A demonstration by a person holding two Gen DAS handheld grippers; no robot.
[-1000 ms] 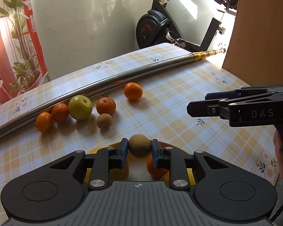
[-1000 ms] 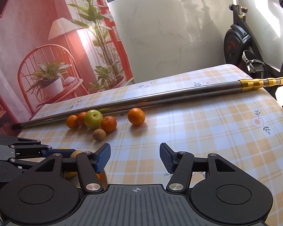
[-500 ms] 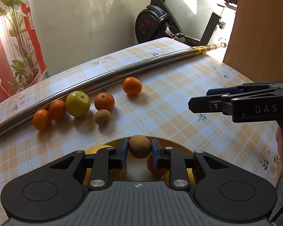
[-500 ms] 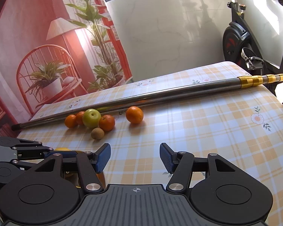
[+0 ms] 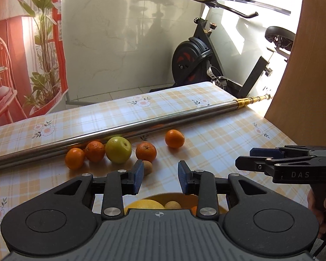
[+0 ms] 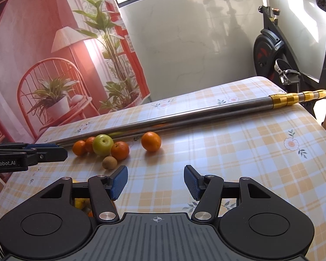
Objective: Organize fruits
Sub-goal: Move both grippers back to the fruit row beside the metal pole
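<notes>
Two black handheld grippers with blue-padded fingers hover level over a table point(image 5: 217, 150) covered in an orange-and-white checked, flower-printed cloth. The left gripper point(image 5: 160, 177) points forward with its jaws spread and nothing between them, poised above a yellow bowl point(image 5: 173, 195) at the near table edge; inside the bowl lie a large yellow fruit point(image 5: 144, 204), a small pale brown fruit point(image 5: 172, 205) and a sliver of something orange, probably a tangerine, though most of the bowl is hidden by the gripper body. The right gripper point(image 6: 155, 182) is held beside it, to its right, also level, jaws spread wide and empty; a person's hand point(image 5: 319, 208) wraps its grip at the edge of the left view. Farther out on the table, a small brown round fruit point(image 6: 109, 162) sits just in front of a row of three orange tangerines point(image 6: 120, 150) and a green apple point(image 6: 102, 144), which lie against a long silver metal pole with a gold-banded end point(image 6: 206, 114). A fourth tangerine point(image 6: 151, 141) sits apart to the right of the row.
</notes>
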